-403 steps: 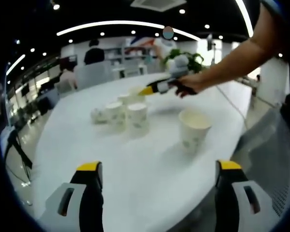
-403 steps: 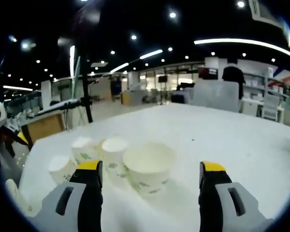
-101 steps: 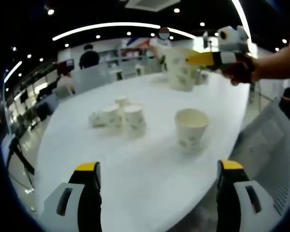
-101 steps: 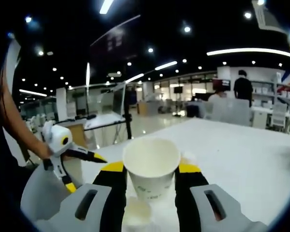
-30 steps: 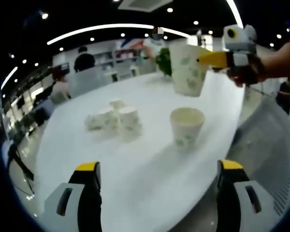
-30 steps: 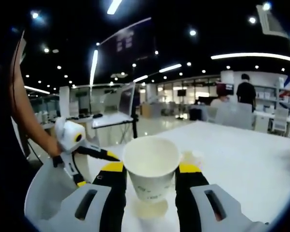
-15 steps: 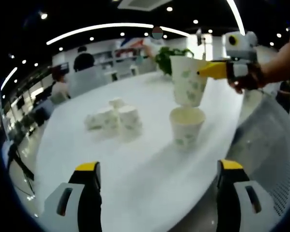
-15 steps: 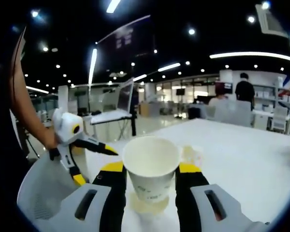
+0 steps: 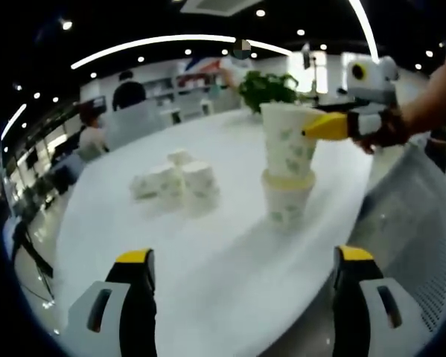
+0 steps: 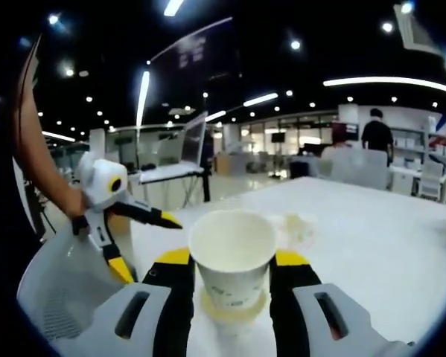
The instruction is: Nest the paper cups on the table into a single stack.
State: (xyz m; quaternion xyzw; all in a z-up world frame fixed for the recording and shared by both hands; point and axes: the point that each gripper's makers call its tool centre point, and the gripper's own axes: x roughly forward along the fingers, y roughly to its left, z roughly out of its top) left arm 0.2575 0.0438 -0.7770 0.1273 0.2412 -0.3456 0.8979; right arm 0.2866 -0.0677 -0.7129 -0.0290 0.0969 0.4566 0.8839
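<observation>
My right gripper (image 10: 231,260) is clamped on a cup (image 10: 231,251), jaws pressing its sides, mouth up. In the left gripper view that cup (image 9: 289,141) sits partly down inside a lower cup (image 9: 286,199) on the white table (image 9: 208,245), rim of the lower one ringing it. From the right gripper view the lower cup (image 10: 234,311) shows as a pale ring just under the held one. My right gripper (image 9: 328,125) comes in from the right edge of the left gripper view, yellow tip against the cup's side.

My left gripper (image 9: 245,260) hangs over the near table edge, jaws wide apart, nothing between them. I see it too in the right gripper view (image 10: 137,242), off to the left of the cup.

Further back, a cluster of cups (image 9: 174,182) stands well apart from the pair. A plant (image 9: 266,88) sits at the far end.
</observation>
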